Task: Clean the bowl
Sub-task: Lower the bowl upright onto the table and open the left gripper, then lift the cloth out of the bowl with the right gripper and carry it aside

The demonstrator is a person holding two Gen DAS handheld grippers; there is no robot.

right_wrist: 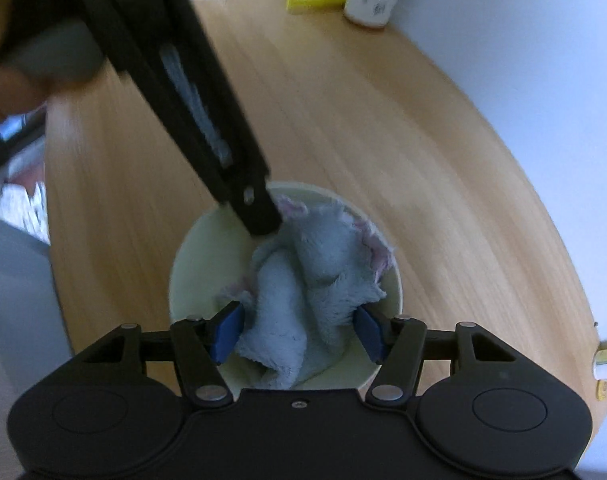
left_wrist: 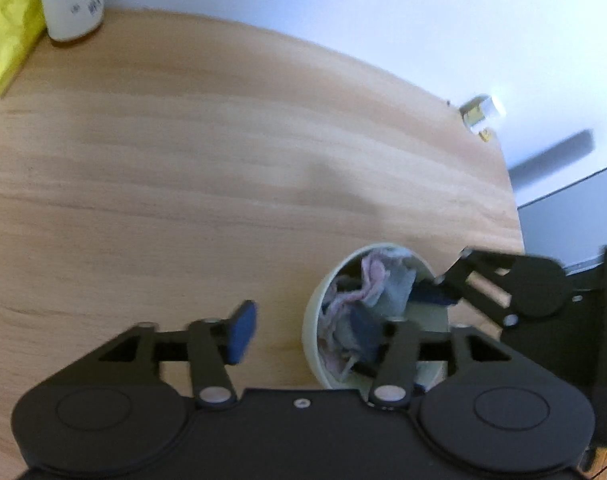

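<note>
1. The bowl [right_wrist: 191, 264] sits on the wooden table [left_wrist: 183, 160], close to its near edge, and both tools are on it. It's a pale, deep bowl, and the cloth [right_wrist: 303, 280] is bunched up inside it.

2. The right gripper [right_wrist: 299, 334] comes down over the rim with its blue pads [right_wrist: 227, 332] either side of the cloth. The jaws stand at a middling width with the wad between them, pressed against the fabric as far as I can see, so I call that a hold on the cloth.

3. The left gripper [left_wrist: 303, 328] straddles the bowl wall: one finger is outside on the table side, the other reaches inside among the cloth. The jaws are fairly wide apart; whether they actually pinch the rim I cannot tell, since the inner pad is buried in fabric.

4. Progress, as I judge it: we're in the thick of the wiping. Cloth is in the bowl, one tool is steadying, and one is working the rag. Both views are smeared with motion blur.

5. What's left: I can't see any dirt or residue on the bare inner wall, so how clean it is stays open. The cloth has yet to come out, and the bowl has yet to be released.

6. Off at the far end stand a patterned cup [left_wrist: 73, 0] and a yellow packet [left_wrist: 5, 28], well apart from the action.
</note>
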